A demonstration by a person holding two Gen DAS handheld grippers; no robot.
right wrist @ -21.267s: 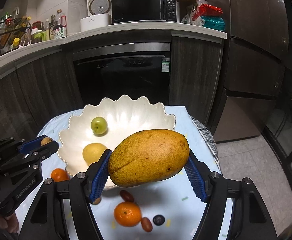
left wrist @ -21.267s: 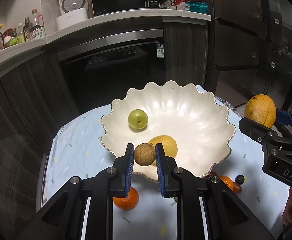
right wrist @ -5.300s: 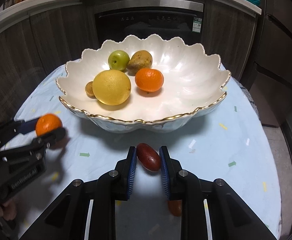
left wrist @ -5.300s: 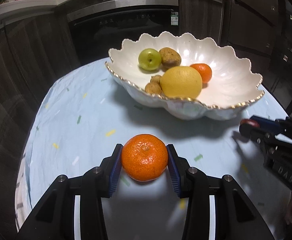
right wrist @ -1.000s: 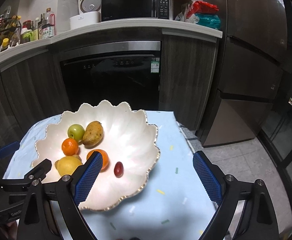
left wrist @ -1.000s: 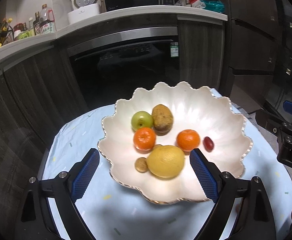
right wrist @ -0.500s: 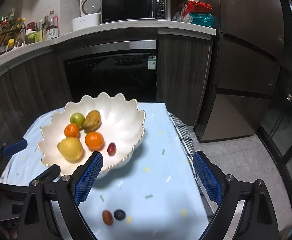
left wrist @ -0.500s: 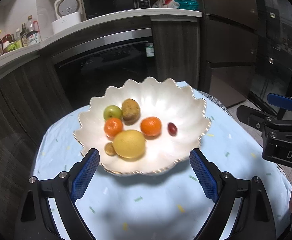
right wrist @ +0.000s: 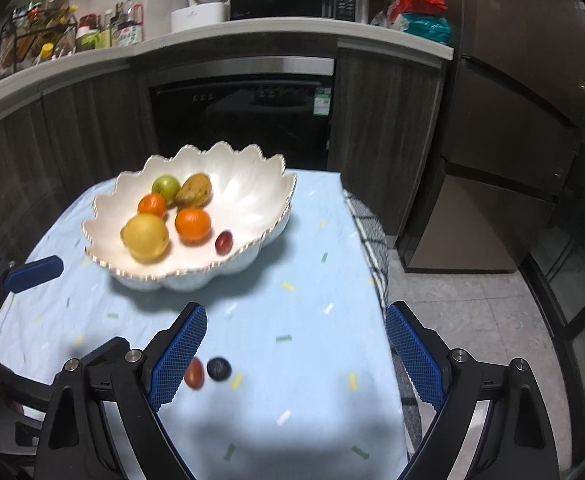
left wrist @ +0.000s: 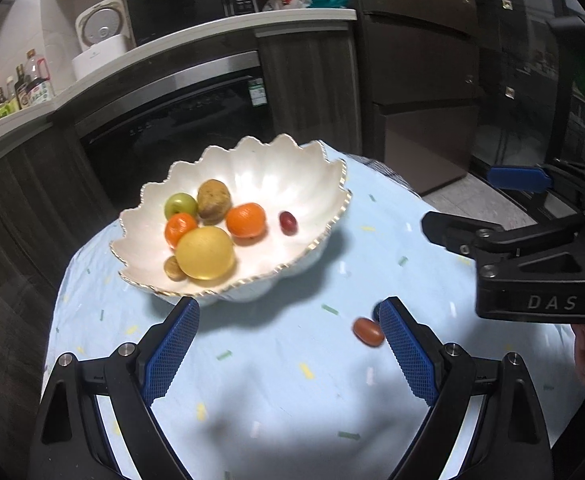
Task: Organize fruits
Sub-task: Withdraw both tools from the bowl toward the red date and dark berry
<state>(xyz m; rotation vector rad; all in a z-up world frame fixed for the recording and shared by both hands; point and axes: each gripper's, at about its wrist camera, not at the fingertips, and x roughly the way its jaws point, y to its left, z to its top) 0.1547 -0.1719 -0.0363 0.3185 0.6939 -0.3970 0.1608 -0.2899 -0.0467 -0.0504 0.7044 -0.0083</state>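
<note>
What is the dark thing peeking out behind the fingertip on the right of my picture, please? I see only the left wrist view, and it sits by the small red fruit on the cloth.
Observer: The right wrist view shows it whole: a dark round fruit on the blue cloth, right beside the small red fruit.
Operator: Thank you. Is anything between the right gripper's pads?
Observer: No. The right gripper is open, with only cloth showing between its pads.
Operator: And what is at the table's far right edge?
Observer: A black-and-white checked cloth hangs down there, under the blue one.
</note>
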